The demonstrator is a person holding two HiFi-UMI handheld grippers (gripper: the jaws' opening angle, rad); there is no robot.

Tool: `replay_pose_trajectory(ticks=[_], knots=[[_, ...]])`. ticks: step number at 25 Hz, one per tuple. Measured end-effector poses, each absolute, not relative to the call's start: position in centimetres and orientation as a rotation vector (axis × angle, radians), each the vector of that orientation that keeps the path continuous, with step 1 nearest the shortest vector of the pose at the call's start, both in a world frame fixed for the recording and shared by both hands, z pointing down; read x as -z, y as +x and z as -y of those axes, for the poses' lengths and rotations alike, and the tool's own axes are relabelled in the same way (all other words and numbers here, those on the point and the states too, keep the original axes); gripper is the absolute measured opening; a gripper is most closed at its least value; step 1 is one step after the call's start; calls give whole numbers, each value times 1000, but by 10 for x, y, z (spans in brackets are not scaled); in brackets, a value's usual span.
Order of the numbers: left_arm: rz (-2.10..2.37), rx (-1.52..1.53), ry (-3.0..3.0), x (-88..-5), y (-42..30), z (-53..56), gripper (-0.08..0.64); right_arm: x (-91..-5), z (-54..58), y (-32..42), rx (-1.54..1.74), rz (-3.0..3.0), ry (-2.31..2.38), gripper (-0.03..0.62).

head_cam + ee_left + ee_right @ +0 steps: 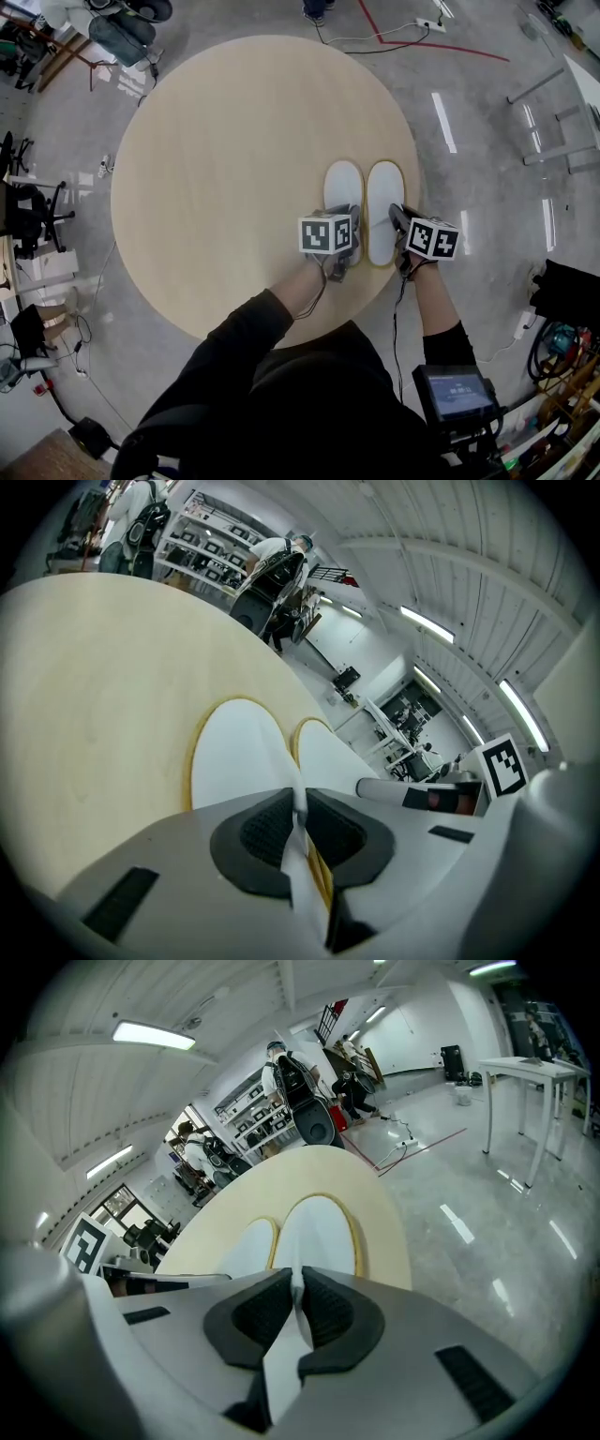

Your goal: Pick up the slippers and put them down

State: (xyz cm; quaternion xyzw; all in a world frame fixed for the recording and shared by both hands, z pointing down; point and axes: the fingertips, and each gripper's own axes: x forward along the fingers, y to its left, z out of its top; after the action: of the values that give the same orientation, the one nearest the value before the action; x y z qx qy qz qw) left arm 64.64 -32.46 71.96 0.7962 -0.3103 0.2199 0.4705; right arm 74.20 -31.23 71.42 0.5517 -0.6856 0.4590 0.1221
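Observation:
Two white slippers with yellow rims lie side by side, toes pointing away from me, on the round wooden table [225, 169] near its right front edge. My left gripper [343, 251] is shut on the white upper of the left slipper [342, 183] at its heel end. In the left gripper view the left gripper [298, 810] pinches a fold of the left slipper [232, 754]. My right gripper [404, 242] is shut on the right slipper [384, 199]. In the right gripper view the right gripper [298, 1290] clamps white fabric of the right slipper [319, 1227].
The table's edge runs just behind the slippers' heels and close to the right slipper's side. Grey floor surrounds the table, with a cable and power strip [427, 25], white desks [577, 94] at the right and chairs [127, 37] at the far left. People stand by shelves [267, 564].

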Motion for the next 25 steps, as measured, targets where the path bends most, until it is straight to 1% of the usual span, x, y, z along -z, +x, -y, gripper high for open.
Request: replay_pose_trajectory(ticks=[3, 4, 5, 6, 7, 8, 10, 16, 19, 20, 25], knots=[[756, -561, 1972, -722, 649, 323, 35, -715, 311, 741, -1335, 2020, 1610, 31], [760, -563, 1978, -721, 649, 324, 48, -716, 311, 741, -1334, 2022, 1616, 36], [763, -563, 1982, -721, 649, 325, 105, -717, 311, 741, -1330, 2020, 1623, 75], [765, -563, 1985, -720, 650, 326, 179, -717, 312, 741, -1323, 2014, 1630, 135], [765, -563, 1989, -718, 650, 327, 203, -716, 312, 741, -1309, 2006, 1638, 176], [765, -564, 1995, -716, 650, 328, 210, -714, 312, 742, -1287, 2001, 1649, 198], [767, -563, 2009, -711, 648, 327, 211, -705, 311, 744, -1234, 2015, 1680, 213], [745, -447, 1971, -682, 626, 300, 210, -651, 291, 744, -1167, 2170, 1816, 213], [714, -368, 1955, -658, 606, 283, 210, -626, 282, 726, -1164, 2269, 1801, 210], [696, -330, 1946, -647, 599, 277, 209, -615, 280, 716, -1162, 2310, 1784, 196], [619, -116, 1961, -575, 543, 241, 209, -548, 263, 643, -1070, 2510, 1690, 56]])
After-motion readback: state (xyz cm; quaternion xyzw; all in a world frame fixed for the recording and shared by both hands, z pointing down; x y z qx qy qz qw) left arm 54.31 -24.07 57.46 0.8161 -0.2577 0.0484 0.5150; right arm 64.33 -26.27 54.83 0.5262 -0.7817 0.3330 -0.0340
